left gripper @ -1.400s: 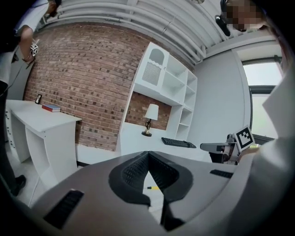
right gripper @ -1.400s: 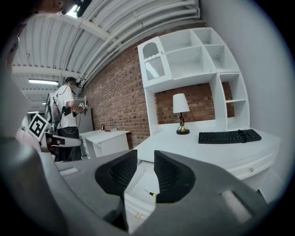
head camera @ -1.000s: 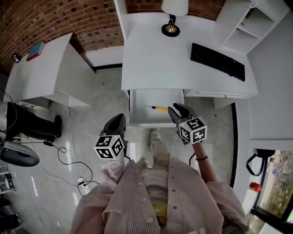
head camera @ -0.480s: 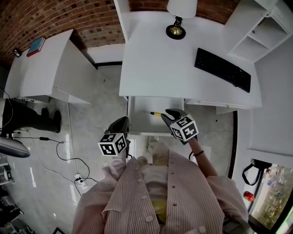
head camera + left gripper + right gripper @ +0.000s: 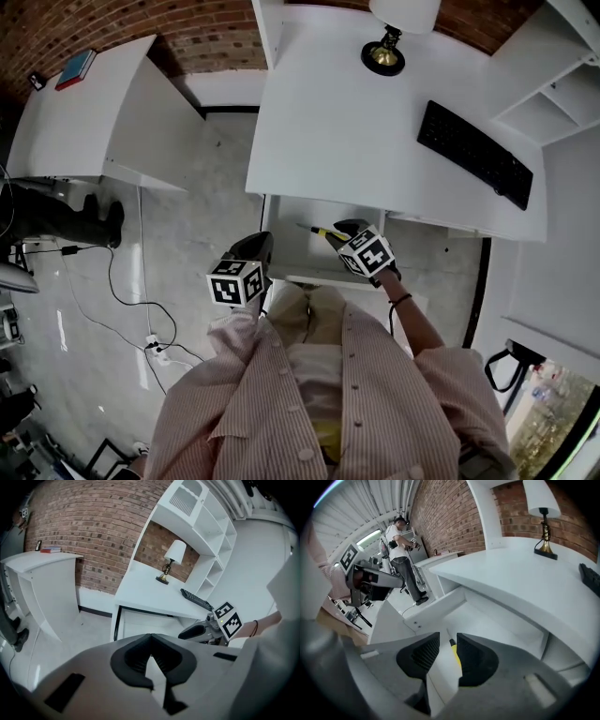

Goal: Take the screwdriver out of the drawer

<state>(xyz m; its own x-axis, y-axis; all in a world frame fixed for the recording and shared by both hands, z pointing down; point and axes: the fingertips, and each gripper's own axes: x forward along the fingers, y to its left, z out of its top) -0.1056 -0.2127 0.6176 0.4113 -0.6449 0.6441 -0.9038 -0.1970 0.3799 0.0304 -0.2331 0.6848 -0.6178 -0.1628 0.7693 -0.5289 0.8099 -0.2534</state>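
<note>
Right gripper advances into the drawer, fingers narrowly parted over the ungrasped screwdriver; left gripper fingers closed, empty.

Light: bright, even, from overhead; white desk nearly washed out. Glare: sheen on floor. Shadow: soft, inside drawer. Gripper views: fisheye bend, black corners.

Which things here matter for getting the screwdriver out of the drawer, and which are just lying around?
For the job: screwdriver, drawer, right hand-held gripper.
Just lying about: lamp, keyboard, book.
</note>
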